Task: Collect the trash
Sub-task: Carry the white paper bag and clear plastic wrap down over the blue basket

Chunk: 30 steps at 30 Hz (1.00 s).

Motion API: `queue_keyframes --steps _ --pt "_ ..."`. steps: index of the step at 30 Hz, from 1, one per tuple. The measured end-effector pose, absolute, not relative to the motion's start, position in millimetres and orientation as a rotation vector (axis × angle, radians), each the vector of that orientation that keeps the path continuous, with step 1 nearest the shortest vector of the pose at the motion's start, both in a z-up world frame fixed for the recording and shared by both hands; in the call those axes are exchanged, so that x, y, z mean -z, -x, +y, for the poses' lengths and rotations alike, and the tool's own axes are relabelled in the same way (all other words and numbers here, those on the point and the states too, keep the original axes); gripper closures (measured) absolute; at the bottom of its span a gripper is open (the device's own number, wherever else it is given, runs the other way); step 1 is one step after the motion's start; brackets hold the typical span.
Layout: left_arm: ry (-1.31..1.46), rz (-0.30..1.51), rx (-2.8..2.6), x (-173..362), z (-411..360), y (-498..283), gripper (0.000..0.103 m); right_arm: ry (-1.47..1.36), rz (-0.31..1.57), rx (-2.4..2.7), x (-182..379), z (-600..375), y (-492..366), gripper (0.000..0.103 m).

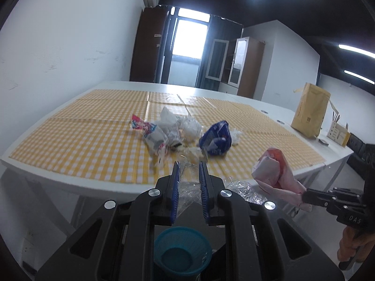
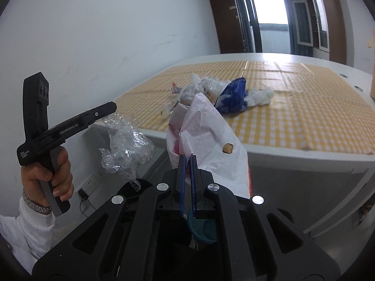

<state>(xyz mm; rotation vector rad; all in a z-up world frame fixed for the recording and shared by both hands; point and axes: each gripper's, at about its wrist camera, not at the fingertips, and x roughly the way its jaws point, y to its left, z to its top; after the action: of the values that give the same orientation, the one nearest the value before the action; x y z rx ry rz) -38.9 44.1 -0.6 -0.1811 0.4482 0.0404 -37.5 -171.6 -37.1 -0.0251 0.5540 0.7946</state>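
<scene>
1. My left gripper [image 1: 189,167] pinches crinkly clear plastic wrap [image 2: 126,145], held off the table's near edge.
2. Right gripper [image 2: 187,158] clamped tight on a pink-white wrapper [image 2: 206,126].
3. Rest of the trash pile [image 1: 182,133] sits mid checkered tablecloth [image 1: 93,140]; teal basket [image 1: 181,250] below me.

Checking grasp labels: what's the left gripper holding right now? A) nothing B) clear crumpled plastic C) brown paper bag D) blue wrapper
B: the left gripper is shut on clear crumpled plastic, which hangs from it off the table edge in the right wrist view; the blue wrapper lies on the table and the brown paper bag stands at its far side.
</scene>
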Motion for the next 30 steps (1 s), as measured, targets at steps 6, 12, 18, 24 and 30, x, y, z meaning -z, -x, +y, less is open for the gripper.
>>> queue_keyframes --steps 6,12,18,24,30 --pt "0.184 0.524 -0.059 40.6 47.8 47.0 0.088 0.052 0.644 -0.821 70.3 -152.3 45.2 0.1" --pt "0.182 0.618 -0.068 84.0 48.9 35.2 0.088 0.089 0.737 -0.801 113.7 -125.4 33.5 0.1" --pt "0.183 0.693 -0.106 123.6 57.3 14.7 0.088 0.068 0.816 -0.797 149.0 -109.6 -0.9 0.1" --pt "0.18 0.799 -0.139 166.2 66.6 -7.7 0.088 0.073 0.913 -0.778 200.3 -88.0 -32.5 0.1" --pt "0.175 0.895 -0.165 208.9 74.5 -33.4 0.088 0.074 0.981 -0.756 240.5 -75.3 -57.0 0.1"
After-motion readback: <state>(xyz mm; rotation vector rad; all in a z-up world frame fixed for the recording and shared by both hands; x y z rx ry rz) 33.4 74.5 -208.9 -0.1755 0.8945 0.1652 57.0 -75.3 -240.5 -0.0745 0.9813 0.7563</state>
